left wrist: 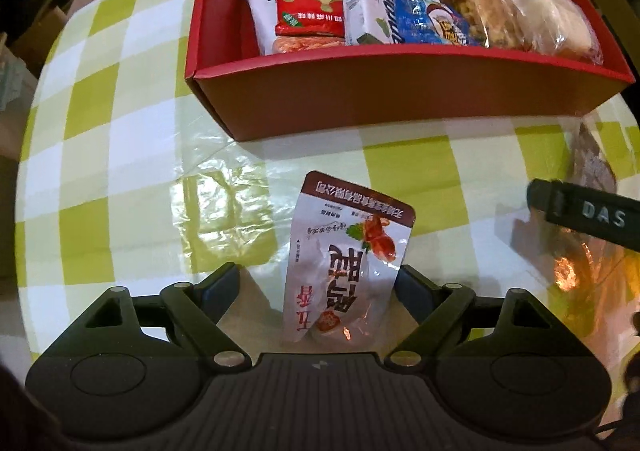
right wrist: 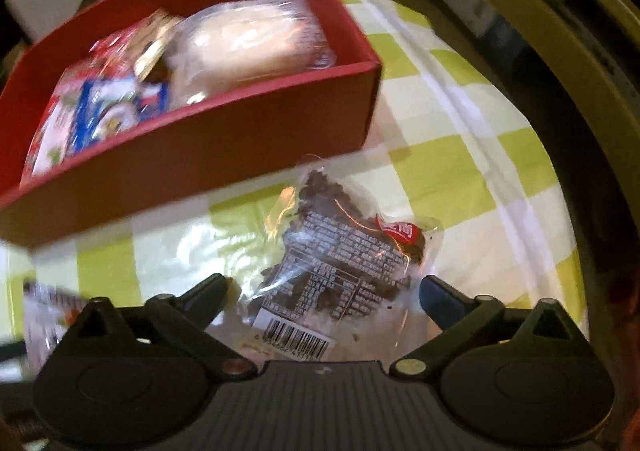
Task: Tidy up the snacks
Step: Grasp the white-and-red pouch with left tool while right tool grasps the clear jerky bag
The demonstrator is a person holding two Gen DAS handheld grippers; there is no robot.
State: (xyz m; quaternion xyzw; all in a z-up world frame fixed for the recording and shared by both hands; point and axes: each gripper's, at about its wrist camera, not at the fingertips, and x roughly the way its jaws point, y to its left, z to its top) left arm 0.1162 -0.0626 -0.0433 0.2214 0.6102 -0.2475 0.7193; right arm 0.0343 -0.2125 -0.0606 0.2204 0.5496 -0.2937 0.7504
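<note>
Two handheld tongs point down at a tabletop (left wrist: pixel 120 139) covered in a green-and-white checked plastic cloth, with a red cardboard box (left wrist: pixel 400 91) of snack packets at its far side.

In the left wrist view, the left tongs (left wrist: pixel 320 287) stand apart. A white pouch with a brown top band and red lettering (left wrist: pixel 344 259) lies flat on the cloth between the two fingers. Its long axis runs away from the camera toward the box, tilted slightly to the right, so the fingers sit on either side of its narrow width. The pouch's right edge lies just beside or against the right finger, with a clear gap at the left finger; the pads do not appear to press on it. The box stands near, straight beyond the pouch's far end.

In the right wrist view, which is blurred, the right tongs (right wrist: pixel 324 291) stand wide apart. A clear bag of dark brown pieces with a printed label and barcode (right wrist: pixel 340 263) lies on the cloth between the fingers, barcode end nearest the camera. Its long axis also runs away from the camera, leaning right. It nearly fills the gap, yet neither finger is seen pressing on it. The box corner (right wrist: pixel 372 67) sits beyond and to the left.

Each snack lies nearer its own tongs, so each hand likely grips its own before lifting toward the box.
</note>
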